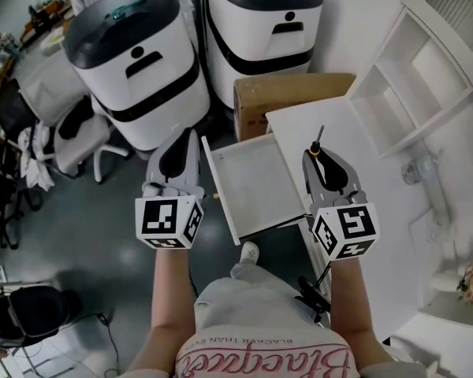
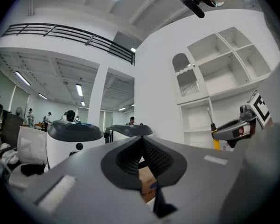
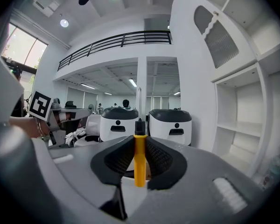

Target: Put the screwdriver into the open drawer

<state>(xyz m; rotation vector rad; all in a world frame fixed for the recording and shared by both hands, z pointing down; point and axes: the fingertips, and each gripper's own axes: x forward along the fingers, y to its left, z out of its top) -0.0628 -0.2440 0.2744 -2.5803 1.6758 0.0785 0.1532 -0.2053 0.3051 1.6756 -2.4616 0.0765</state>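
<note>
A screwdriver (image 3: 139,162) with a yellow handle and a black collar stands upright between the pads of my right gripper (image 3: 140,141), which is shut on it. In the head view its dark shaft (image 1: 318,136) sticks out past that gripper (image 1: 325,164), which hovers over the white table's left edge, just right of the open drawer (image 1: 256,183). The drawer is white, pulled out and empty. My left gripper (image 1: 173,157) floats to the left of the drawer, over the floor. Its jaws (image 2: 141,141) meet at the tips with nothing between them.
Two white-and-black machines (image 1: 138,61) stand beyond the drawer, with a cardboard box (image 1: 288,93) next to them. A white table (image 1: 355,140) and white wall shelves (image 1: 414,85) lie to the right. Office chairs (image 1: 71,136) stand at the left. The person's legs are below the drawer.
</note>
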